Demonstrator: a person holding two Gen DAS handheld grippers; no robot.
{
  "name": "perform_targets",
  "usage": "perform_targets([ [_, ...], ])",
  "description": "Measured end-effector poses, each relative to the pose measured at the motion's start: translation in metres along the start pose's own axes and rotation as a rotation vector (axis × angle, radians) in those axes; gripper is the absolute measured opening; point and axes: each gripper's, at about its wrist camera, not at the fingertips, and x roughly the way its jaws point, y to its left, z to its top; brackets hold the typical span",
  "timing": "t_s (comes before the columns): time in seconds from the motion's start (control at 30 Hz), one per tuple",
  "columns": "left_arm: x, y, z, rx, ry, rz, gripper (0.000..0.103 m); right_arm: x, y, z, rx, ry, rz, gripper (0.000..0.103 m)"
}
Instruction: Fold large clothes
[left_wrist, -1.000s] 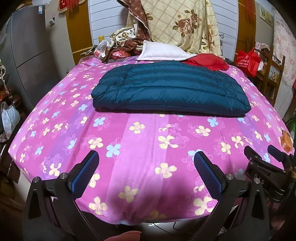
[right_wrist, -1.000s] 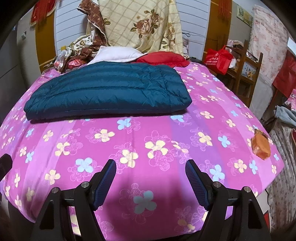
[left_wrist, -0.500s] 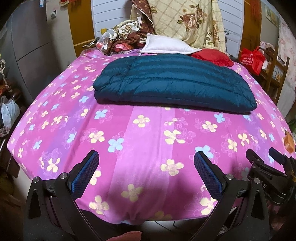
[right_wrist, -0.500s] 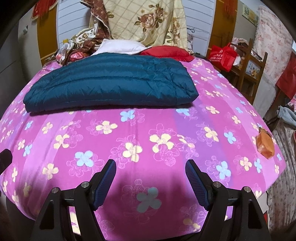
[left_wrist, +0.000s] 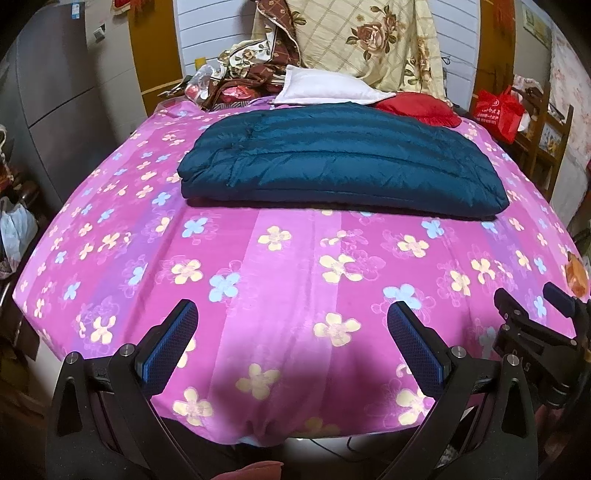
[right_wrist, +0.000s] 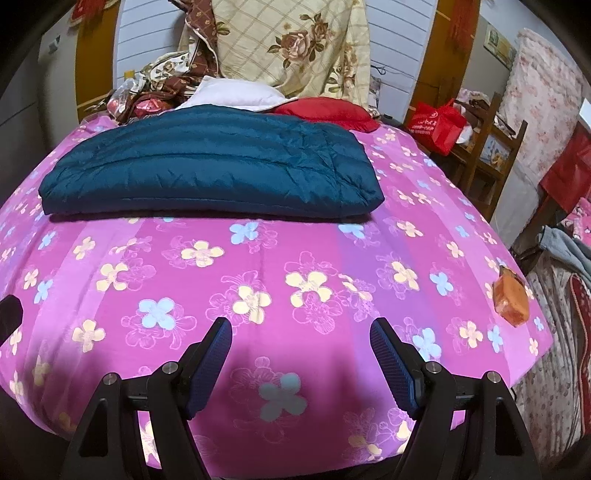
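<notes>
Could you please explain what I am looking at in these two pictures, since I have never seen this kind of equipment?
There is no robot here. A person holds a two-finger tool in each hand, and a wide-angle camera on each tool looks forward along its fingers. One picture comes from the left hand-held gripper, the other from the right hand-held gripper. The dark prongs with blue pads at the bottom of each picture are those fingers. Both stand wide open and hold nothing.

Ahead lies a bed with a pink flowered sheet. On it rests a teal quilted jacket, already folded flat. Behind it are a white pillow and a red cushion. A small orange packet lies near the right edge.
</notes>
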Motion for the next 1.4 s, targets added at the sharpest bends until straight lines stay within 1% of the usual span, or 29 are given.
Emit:
perform_targets([
  [1.2, 0.0015, -0.0035, -0.0011, 0.002, 0.003, -0.001, 0.102, 0.0005, 0.0012, -0.0017, -0.007, 0.001, -0.007, 0.075],
  [1.3, 0.0012, -0.0034, -0.0009, 0.002, 0.002, -0.001, 0.102, -0.0021, 0.0022, -0.0015, -0.017, -0.017, -0.025, 0.075],
  [1.4, 0.0013, -0.0033, -0.0009, 0.001, 0.001, -0.002, 0.102, -0.0078, 0.0023, -0.0001, -0.016, -0.048, -0.022, 0.075],
])
